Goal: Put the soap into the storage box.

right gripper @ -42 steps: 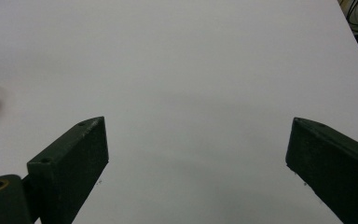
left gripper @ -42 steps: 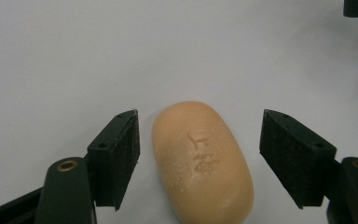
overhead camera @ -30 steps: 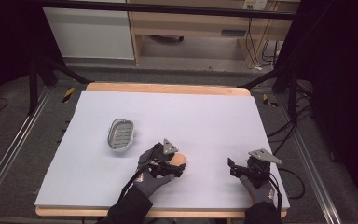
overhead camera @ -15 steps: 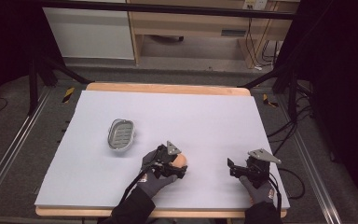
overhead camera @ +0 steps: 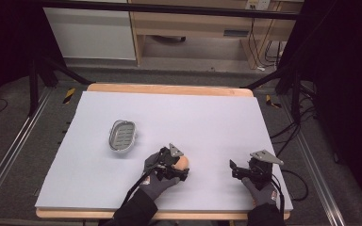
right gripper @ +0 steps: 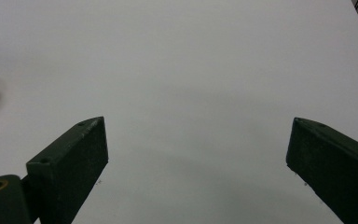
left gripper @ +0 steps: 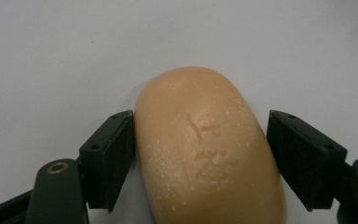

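Straddling the soap bar (left gripper: 207, 154) on the bench (overhead camera: 217, 117), the left tool (left gripper: 200, 158) is spread: one jaw touches, the other is apart. Uneven closing risks the rounded bar being squirted out. Right tool (right gripper: 196, 163) is held wide, empty.

You see an evenly lit white table sheet (overhead camera: 207, 117) against dim, near-black surroundings, soft overhead light, faint shadows under the soap bar (left gripper: 209, 154), close-up jaws slightly soft in both gripper views, no harsh glare, the high view a little grainy and low in detail.
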### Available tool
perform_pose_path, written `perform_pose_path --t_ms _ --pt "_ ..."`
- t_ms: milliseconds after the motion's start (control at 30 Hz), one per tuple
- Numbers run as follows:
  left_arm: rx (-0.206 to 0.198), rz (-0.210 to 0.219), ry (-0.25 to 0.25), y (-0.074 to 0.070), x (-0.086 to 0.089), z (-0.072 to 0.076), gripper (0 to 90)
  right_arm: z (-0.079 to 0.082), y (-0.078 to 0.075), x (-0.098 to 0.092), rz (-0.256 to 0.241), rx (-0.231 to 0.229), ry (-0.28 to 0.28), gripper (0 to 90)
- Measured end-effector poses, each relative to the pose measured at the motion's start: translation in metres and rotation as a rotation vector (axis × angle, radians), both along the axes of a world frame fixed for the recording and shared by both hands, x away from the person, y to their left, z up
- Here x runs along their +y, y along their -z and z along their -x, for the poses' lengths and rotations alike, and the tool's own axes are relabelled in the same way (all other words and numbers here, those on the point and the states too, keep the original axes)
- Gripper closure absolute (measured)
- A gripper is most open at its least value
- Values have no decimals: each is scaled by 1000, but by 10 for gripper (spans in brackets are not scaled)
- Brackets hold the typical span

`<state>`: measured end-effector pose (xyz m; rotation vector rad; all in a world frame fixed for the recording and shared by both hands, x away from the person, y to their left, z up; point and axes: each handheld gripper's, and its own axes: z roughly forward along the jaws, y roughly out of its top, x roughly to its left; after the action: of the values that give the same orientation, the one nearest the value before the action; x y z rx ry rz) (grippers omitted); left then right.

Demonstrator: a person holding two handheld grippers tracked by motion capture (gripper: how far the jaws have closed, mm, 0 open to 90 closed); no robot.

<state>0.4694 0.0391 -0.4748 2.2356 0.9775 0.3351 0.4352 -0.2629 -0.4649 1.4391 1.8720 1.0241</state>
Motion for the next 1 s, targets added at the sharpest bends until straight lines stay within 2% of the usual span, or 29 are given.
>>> perform_pose_path --t_ms 267,433,633,1000 --pt "-10 -18 -20 1 -4 2 244 0 0 0 -2 4 0 57" --pt "-3 -36 -33 0 -5 2 274 0 0 1 -1 7 -1 57" --pt "-1 -27 -27 -1 -3 1 314 0 0 0 -3 7 1 57" --pt "9 -18 -18 -3 0 1 318 0 0 0 1 6 -2 57"
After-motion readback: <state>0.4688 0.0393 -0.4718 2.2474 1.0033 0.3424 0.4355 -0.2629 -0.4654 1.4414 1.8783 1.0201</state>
